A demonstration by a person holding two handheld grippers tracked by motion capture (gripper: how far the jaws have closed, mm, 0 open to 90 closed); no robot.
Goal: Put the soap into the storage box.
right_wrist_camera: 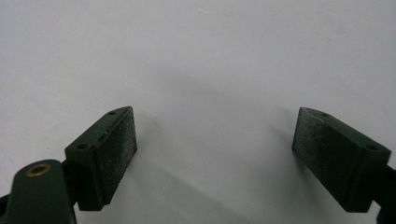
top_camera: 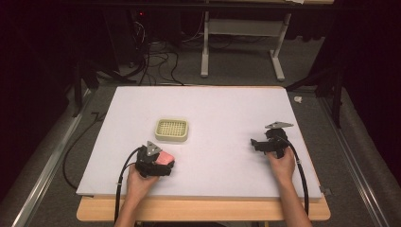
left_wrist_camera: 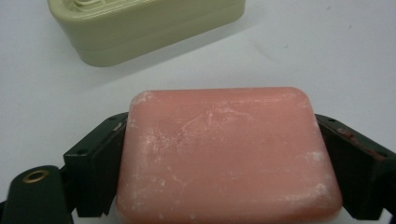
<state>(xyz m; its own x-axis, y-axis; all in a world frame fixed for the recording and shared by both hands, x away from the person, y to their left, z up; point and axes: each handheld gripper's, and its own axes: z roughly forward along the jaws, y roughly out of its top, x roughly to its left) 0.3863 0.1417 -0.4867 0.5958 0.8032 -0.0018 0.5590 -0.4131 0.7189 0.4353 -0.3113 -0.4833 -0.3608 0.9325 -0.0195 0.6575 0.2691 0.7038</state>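
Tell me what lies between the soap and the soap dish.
Nothing: in the left gripper view, bare white table separates the pink soap from the soap dish.

The high view looks forward and down on the white board (top_camera: 208,113) from above the person's side. The left gripper view sits low and close, facing the soap (left_wrist_camera: 229,154) and the dish (left_wrist_camera: 149,28), both also in the high view. The right gripper view looks closely down on bare board.

My left tongs (top_camera: 163,162), held low in my left hand (top_camera: 139,182) at the near edge, are clamped with both pads pressing inward, while my right tongs (right_wrist_camera: 215,158), held in my right hand (top_camera: 282,165), stand with their jaws spread wide apart.
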